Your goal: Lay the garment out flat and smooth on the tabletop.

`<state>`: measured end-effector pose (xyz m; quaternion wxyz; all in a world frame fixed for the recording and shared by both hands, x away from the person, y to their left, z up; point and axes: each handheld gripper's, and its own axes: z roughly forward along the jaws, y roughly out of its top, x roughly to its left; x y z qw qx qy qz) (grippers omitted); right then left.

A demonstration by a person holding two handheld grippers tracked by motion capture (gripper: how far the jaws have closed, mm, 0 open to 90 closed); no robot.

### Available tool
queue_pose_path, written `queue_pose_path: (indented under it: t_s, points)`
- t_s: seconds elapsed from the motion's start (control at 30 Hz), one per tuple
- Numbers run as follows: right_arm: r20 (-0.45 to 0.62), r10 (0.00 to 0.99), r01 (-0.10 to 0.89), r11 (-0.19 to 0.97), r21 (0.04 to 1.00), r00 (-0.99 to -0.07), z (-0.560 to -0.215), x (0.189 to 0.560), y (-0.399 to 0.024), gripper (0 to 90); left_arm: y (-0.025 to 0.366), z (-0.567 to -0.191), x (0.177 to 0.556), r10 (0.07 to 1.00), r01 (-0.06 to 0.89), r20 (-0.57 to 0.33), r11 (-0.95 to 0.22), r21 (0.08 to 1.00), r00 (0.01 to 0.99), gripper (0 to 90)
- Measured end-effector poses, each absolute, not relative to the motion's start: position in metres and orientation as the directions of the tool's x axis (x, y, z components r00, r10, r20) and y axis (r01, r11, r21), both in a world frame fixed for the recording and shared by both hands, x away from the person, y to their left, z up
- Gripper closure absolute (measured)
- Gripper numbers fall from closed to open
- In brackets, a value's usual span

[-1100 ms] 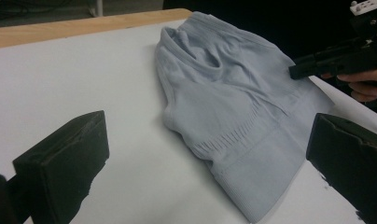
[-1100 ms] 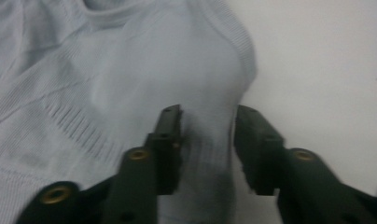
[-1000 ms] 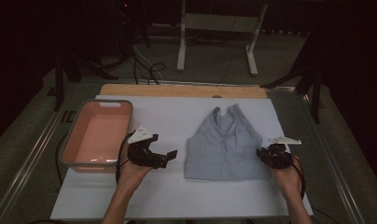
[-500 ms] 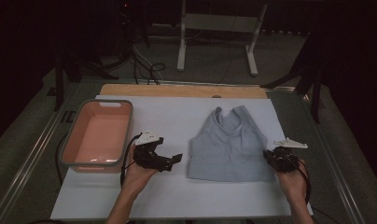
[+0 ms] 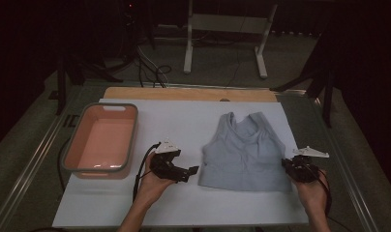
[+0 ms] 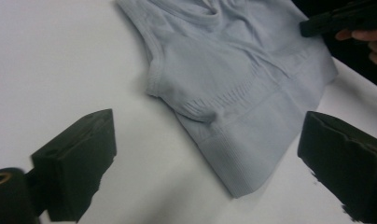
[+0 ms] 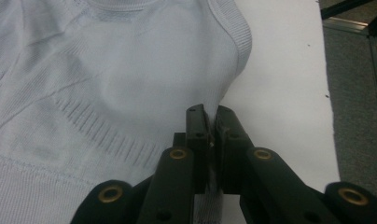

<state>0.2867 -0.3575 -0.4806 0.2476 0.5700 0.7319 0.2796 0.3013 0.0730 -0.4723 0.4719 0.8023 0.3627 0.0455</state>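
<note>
White sheeting covers the tabletop (image 5: 193, 121), where a pale blue ribbed knit top (image 5: 244, 154) lies flat right of centre. At its near right edge the right gripper (image 5: 286, 166) has its jaws closed on the fabric. Beside its near left corner the left gripper (image 5: 193, 170) has jaws wide apart, just closing slightly, holding nothing. A pink plastic tub (image 5: 102, 141) sits far left.

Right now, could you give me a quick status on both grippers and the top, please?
Right gripper shut on grey top edge. Left gripper open, just short of top, jaws just closing slightly. Nothing between them.
</note>
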Motion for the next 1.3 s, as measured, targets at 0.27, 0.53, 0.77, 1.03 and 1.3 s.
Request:
queue_pose_path:
  t_s: [0.27,0.53,0.77,1.03,1.3]
  points:
    - [-0.045,0.978,0.703,0.177,0.689,-0.203,-0.480,0.281,-0.368,85.1,0.060,-0.479,0.301,0.640,0.548,-0.254,-0.314,0.776,0.726,18.1]
    - [-0.045,0.980,0.710,0.172,0.683,-0.194,-0.481,0.279,-0.375,84.9,0.044,-0.483,0.299,0.605,0.548,-0.271,-0.335,0.767,0.749,25.4]
    - [-0.048,0.980,0.714,0.174,0.678,-0.193,-0.483,0.277,-0.377,84.8,0.028,-0.491,0.301,0.585,0.556,-0.284,-0.356,0.751,0.759,31.5]
    - [-0.063,0.984,0.724,0.166,0.669,-0.166,-0.484,0.272,-0.382,84.9,0.014,-0.496,0.302,0.577,0.565,-0.303,-0.351,0.747,0.759,32.9]
    - [-0.054,0.988,0.728,0.146,0.670,-0.148,-0.484,0.265,-0.390,82.1,-0.001,-0.502,0.305,0.570,0.572,-0.307,-0.369,0.732,0.762,35.7]
